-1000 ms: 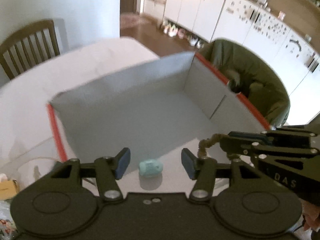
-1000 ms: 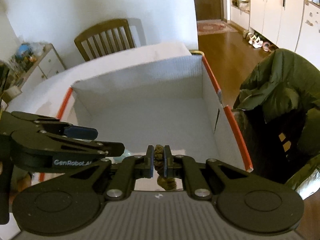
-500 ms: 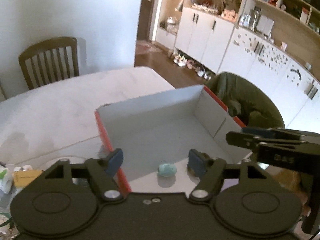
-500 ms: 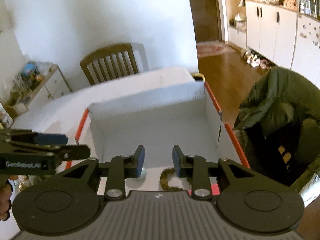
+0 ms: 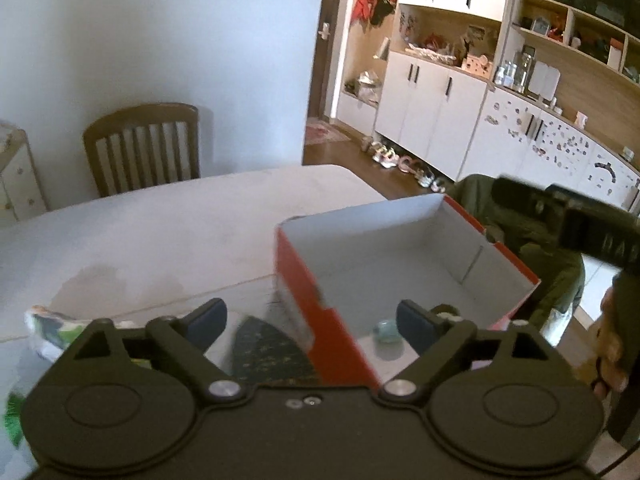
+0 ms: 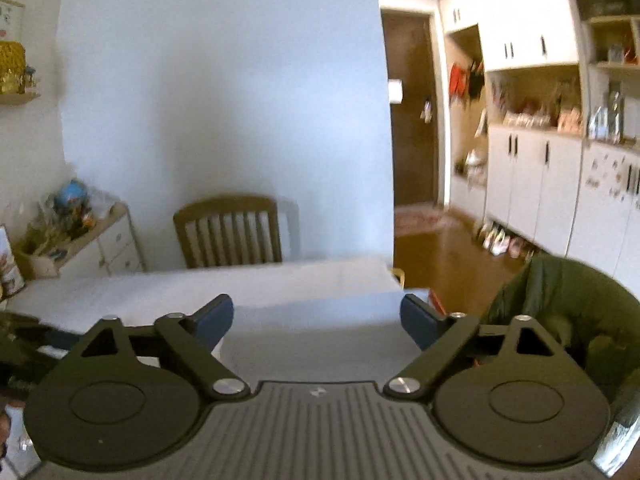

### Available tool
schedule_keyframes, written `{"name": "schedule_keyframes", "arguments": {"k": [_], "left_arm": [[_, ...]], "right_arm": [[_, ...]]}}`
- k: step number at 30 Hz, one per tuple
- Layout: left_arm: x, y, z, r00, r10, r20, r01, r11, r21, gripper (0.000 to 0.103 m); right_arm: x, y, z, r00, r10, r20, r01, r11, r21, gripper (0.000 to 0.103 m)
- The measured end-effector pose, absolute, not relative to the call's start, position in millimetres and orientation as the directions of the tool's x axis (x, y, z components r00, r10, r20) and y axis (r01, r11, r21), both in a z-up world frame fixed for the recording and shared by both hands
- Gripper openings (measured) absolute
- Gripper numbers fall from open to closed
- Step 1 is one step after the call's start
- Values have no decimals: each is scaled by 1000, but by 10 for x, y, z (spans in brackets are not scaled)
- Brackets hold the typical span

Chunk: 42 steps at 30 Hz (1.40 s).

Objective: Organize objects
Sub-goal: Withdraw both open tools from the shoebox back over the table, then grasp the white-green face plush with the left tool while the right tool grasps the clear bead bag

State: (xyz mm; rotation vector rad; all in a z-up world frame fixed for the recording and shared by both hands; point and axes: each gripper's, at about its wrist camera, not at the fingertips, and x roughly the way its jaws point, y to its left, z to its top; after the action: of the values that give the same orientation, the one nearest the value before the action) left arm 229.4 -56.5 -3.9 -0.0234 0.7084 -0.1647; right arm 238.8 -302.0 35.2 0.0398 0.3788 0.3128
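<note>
Shoebox [image 5: 400, 264] on the table [image 5: 168, 232] holds a small teal item [image 5: 386, 330]; both tongs, left [image 5: 312, 320] and right [image 6: 316, 322], gape empty, so fetching another loose object likely comes next.

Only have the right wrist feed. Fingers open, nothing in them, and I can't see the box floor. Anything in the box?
Observer: Yes. A small teal object lies on the floor of the red box, at the end nearest the left wrist camera.
Operator: Anything else in there?
Observer: A brownish item sits just right of it. It is mostly hidden behind one of the left gripper's fingers, so I can't identify it.
Operator: Left gripper state?
Observer: The left gripper is open and empty, with its fingers straddling the box's left wall.
</note>
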Motion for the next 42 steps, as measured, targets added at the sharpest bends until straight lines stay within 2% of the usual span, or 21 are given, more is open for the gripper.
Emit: {"name": "schedule_keyframes", "arguments": {"k": [5, 11, 22, 26, 32, 37, 42], "left_arm": [[2074, -224, -14, 764, -123, -633, 113, 992, -56, 103], [1822, 247, -38, 769, -82, -634, 79, 996, -33, 103], [1510, 1077, -192, 766, -30, -642, -6, 999, -54, 103], [1448, 1347, -291, 764, -13, -646, -24, 999, -48, 103], [1478, 1615, -473, 737, -15, -675, -23, 999, -47, 103], [1584, 1731, -686, 701, -20, -713, 5, 1000, -24, 103], [1746, 1850, -881, 654, -46, -755, -3, 998, -64, 103]], "right_arm": [[2230, -2757, 426, 914, 297, -278, -273, 954, 122, 99], [2034, -2339, 387, 906, 290, -309, -269, 957, 110, 99], [1657, -1579, 230, 852, 320, -413, -321, 944, 69, 99], [1569, -1344, 144, 805, 348, -480, -359, 930, 72, 99], [1468, -978, -49, 753, 358, -552, -401, 915, 46, 99], [1561, -654, -292, 673, 355, -649, -431, 901, 45, 99], [1656, -389, -486, 614, 351, -707, -475, 880, 24, 99]]}}
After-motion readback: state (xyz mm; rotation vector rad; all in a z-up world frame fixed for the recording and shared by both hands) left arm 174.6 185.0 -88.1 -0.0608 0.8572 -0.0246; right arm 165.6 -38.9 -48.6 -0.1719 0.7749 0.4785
